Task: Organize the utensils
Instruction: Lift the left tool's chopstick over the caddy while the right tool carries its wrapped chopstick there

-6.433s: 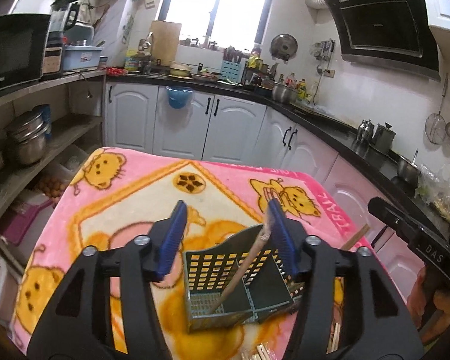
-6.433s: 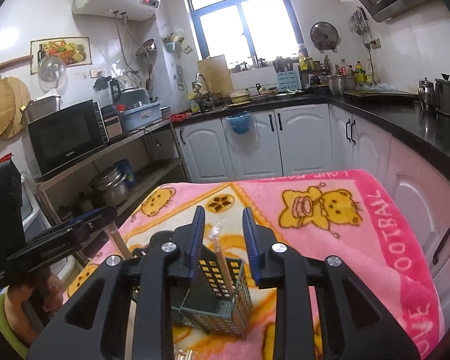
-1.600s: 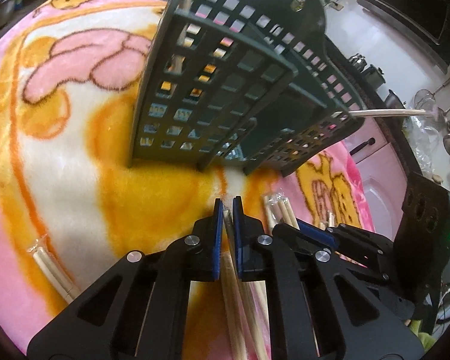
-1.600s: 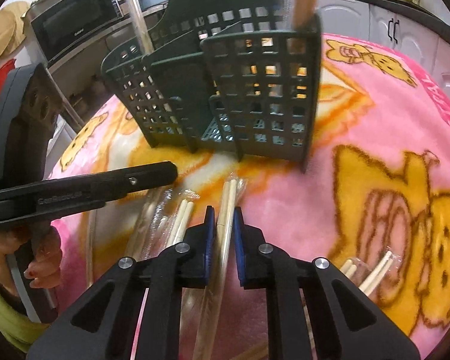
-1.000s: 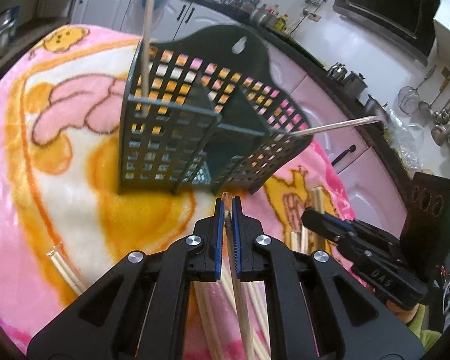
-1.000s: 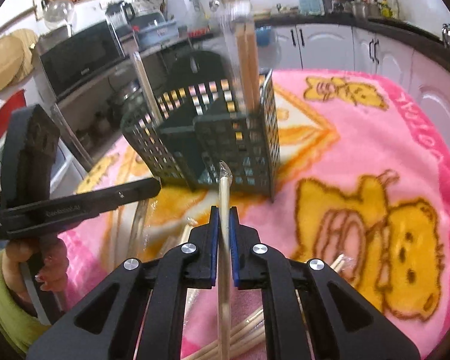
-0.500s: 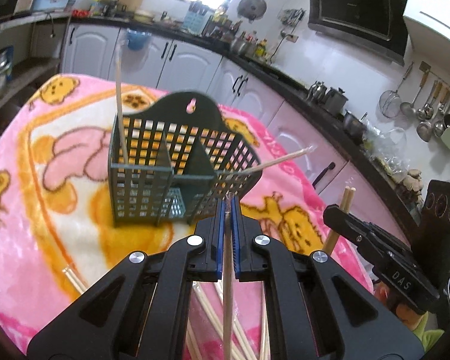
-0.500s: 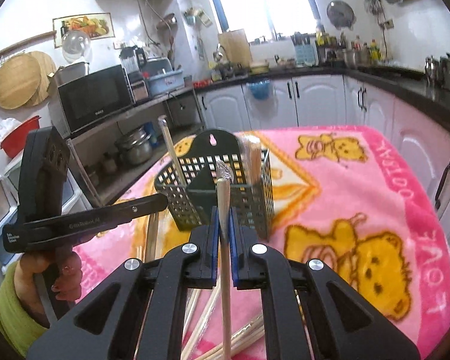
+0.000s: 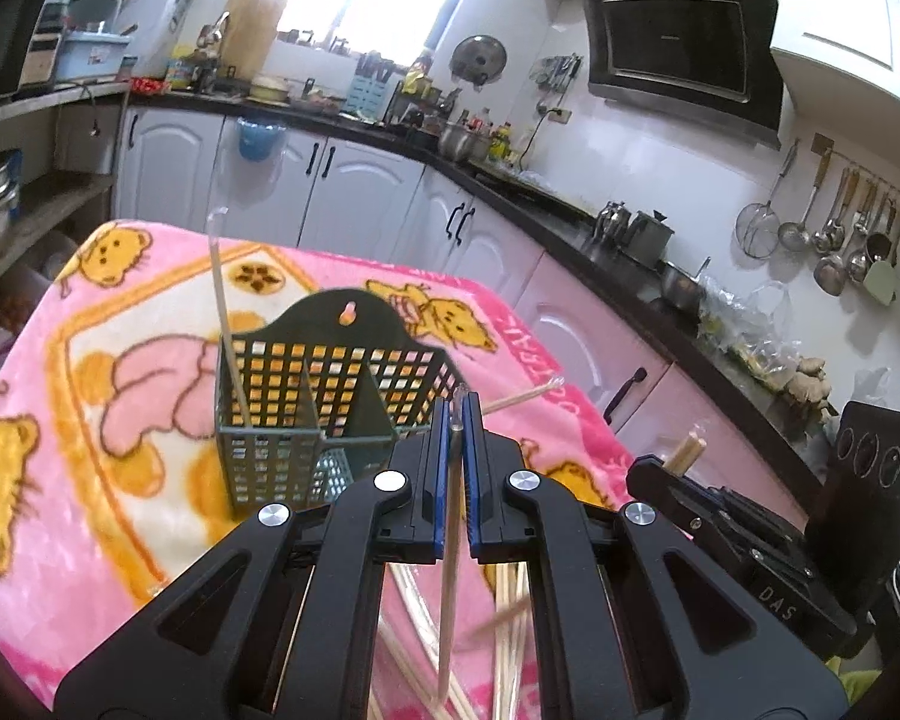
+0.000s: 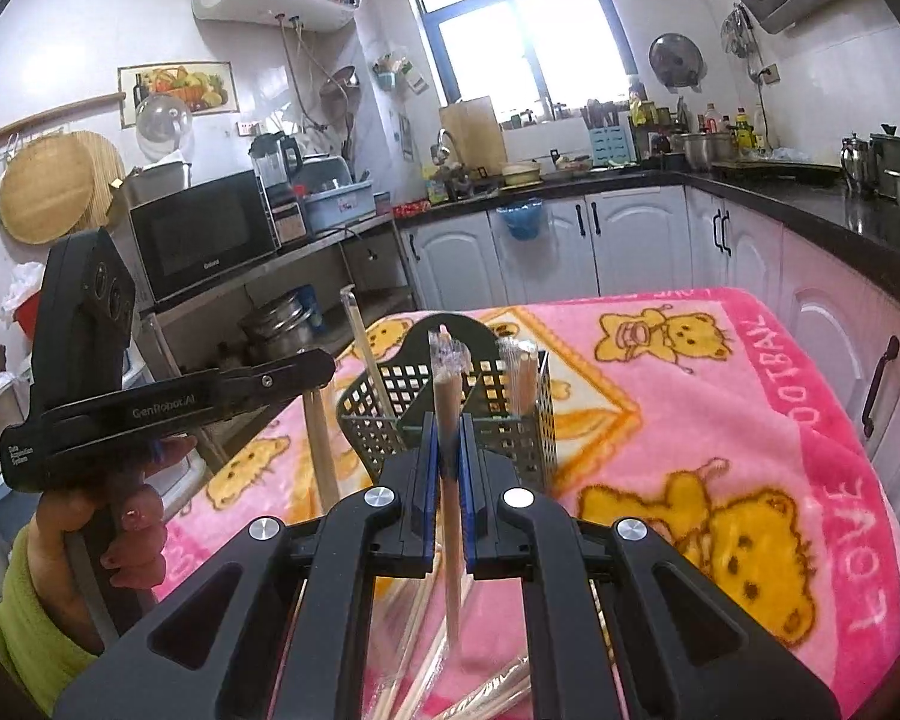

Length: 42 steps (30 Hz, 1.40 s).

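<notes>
My left gripper (image 9: pixel 456 420) and right gripper (image 10: pixel 448 438) each clamp a chopstick pair, raised near the basket (image 9: pixel 330 384) on the surface. Next: tip each into a compartment.

The basket (image 9: pixel 330 414) stands on the blanket (image 9: pixel 90 420) just ahead of the fingers (image 9: pixel 438 480); chopsticks (image 9: pixel 414 618) lie on the blanket below them.

Loose chopsticks (image 9: pixel 513 612) blurred, partly hidden under left tongs (image 9: pixel 456 414), holder (image 10: pixel 510 414) base hidden
</notes>
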Each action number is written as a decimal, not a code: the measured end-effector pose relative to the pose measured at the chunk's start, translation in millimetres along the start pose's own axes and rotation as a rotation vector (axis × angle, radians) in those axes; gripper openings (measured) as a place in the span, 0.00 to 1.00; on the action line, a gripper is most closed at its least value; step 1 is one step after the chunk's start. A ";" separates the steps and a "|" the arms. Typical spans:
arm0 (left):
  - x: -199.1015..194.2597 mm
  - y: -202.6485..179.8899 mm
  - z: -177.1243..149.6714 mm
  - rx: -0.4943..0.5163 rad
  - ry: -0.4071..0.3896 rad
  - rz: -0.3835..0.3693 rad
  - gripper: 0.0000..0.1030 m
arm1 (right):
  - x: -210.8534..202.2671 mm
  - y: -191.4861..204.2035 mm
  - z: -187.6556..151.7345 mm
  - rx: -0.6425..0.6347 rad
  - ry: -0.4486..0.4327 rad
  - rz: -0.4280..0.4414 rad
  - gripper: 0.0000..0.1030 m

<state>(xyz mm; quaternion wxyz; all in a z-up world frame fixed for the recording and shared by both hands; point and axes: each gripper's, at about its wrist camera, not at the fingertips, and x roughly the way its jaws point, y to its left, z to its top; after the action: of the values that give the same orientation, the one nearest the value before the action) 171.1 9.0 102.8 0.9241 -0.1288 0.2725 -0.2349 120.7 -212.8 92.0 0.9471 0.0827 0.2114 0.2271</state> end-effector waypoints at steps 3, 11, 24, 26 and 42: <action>-1.3 -5.5 6.0 0.015 -0.010 -0.010 0.02 | -2.9 0.5 3.2 0.004 -0.016 -0.003 0.06; 0.1 -18.2 25.1 0.049 -0.039 -0.023 0.02 | -8.2 0.2 13.9 0.014 -0.053 -0.001 0.06; -1.7 -25.6 60.9 0.076 -0.097 -0.028 0.02 | -9.5 1.0 43.7 0.025 -0.123 0.008 0.06; -2.2 -27.4 66.9 0.082 -0.108 -0.026 0.02 | -7.6 3.3 50.4 0.016 -0.130 0.015 0.06; -5.8 -32.8 115.3 0.139 -0.231 0.032 0.02 | 9.9 16.1 110.4 -0.050 -0.247 0.035 0.06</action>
<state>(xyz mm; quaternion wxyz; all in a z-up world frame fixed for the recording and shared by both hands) 219.9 -3.5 211.7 0.9596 -0.0862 0.1495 -0.2222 170.7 -200.6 191.5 0.9635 0.0901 0.0860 0.2370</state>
